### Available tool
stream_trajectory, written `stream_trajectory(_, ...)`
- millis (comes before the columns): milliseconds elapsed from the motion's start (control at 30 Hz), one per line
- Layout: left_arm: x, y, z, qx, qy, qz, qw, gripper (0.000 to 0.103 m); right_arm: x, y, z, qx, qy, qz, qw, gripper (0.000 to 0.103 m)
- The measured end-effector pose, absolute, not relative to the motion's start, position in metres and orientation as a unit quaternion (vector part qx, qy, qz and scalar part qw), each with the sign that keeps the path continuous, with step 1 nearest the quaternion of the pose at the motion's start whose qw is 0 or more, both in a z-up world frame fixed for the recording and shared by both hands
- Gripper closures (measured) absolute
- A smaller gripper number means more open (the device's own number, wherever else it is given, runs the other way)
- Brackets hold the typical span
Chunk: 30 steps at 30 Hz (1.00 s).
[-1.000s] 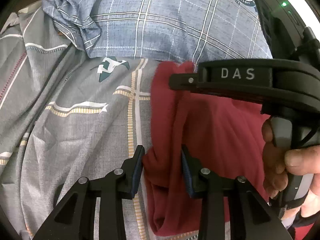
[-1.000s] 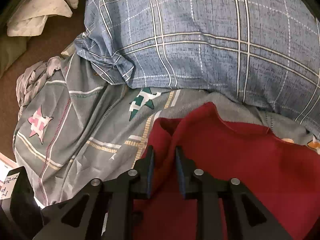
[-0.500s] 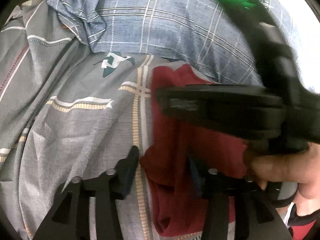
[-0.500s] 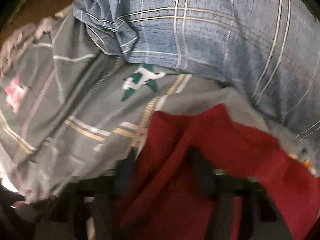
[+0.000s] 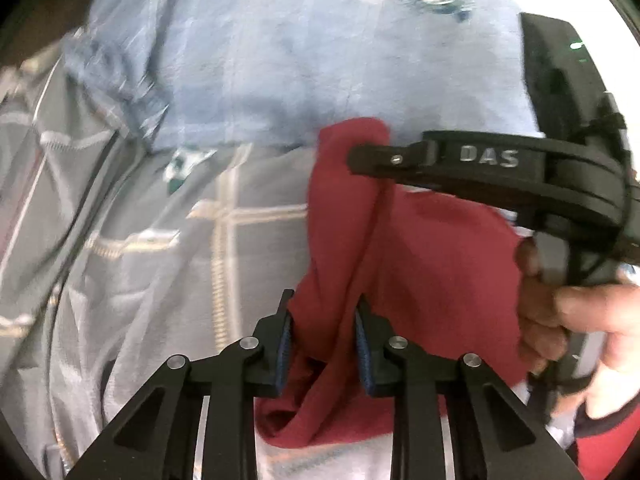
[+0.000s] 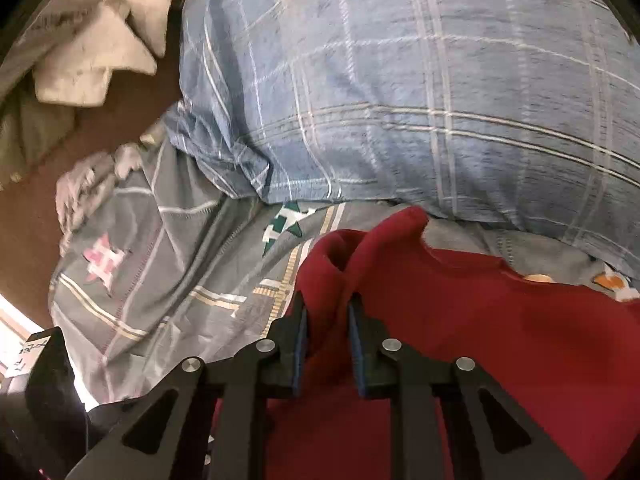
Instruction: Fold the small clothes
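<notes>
The left tongs (image 5: 323,330) pinch a bunched fold of the red cloth (image 5: 436,264), which lies on a grey sheet (image 5: 152,264) below a blue pillow (image 6: 400,92), while the right tongs (image 6: 327,330) pinch its far ridge.

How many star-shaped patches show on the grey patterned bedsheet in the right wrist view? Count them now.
2: a pink star patch at the left and a green star patch just below the blue checked pillow. The red cloth may hide others.
</notes>
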State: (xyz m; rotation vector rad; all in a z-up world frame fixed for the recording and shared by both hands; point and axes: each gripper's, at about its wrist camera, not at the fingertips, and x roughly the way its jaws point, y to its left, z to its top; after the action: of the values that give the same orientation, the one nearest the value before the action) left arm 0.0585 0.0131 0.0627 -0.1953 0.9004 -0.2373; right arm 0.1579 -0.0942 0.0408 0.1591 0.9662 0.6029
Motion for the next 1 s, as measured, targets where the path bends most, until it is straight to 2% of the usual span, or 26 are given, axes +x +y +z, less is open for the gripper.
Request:
stream_trajectory(167,0.046,-0.031,0.111,-0.071,0.407,-0.171,0.894,0.079,0.144,-0.142,0.077,0.101,0.427,0.285,0.852,0.086)
stream_trajectory(333,0.046,-0.097,0.133,-0.048,0.402,-0.231,0.885,0.079,0.131,-0.220,0.105,0.117,0.399,0.242,0.877,0.086)
stream_trajectory(467,0.051,-0.154,0.122,-0.032,0.415,-0.266,0.870,0.079,0.124,-0.288,0.099,0.157,0.394,0.189,0.885,0.094)
stream_trajectory(533,0.055,-0.177,0.107,-0.034,0.433,-0.277,0.857,0.085,0.122,-0.319,0.087,0.179,0.401,0.162,0.884,0.095)
stream_trajectory(633,0.068,-0.203,0.074,-0.028,0.471,-0.274,0.838,0.085,0.117,-0.351,0.059,0.191,0.417,0.112,0.881,0.095)
stream_trajectory(767,0.070,-0.206,0.062,-0.015,0.476,-0.281,0.834,0.082,0.103,-0.387,0.038,0.252,0.419,0.093,0.868,0.087)
stream_trajectory(833,0.064,-0.198,0.072,-0.028,0.480,-0.296,0.825,0.069,0.095,-0.396,0.036,0.276,0.413,0.104,0.861,0.074)
stream_trajectory(900,0.051,-0.179,0.091,-0.036,0.472,-0.309,0.825,0.058,0.089,-0.395,0.040,0.289,0.406,0.117,0.859,0.042)
stream_trajectory(967,0.036,-0.153,0.112,-0.035,0.435,-0.307,0.846,0.046,0.084,-0.389,0.042,0.296,0.408,0.145,0.852,0.035)
stream_trajectory(1000,0.031,-0.141,0.117,-0.030,0.421,-0.297,0.856,0.040,0.083,-0.384,0.042,0.293,0.414,0.157,0.848,0.035)
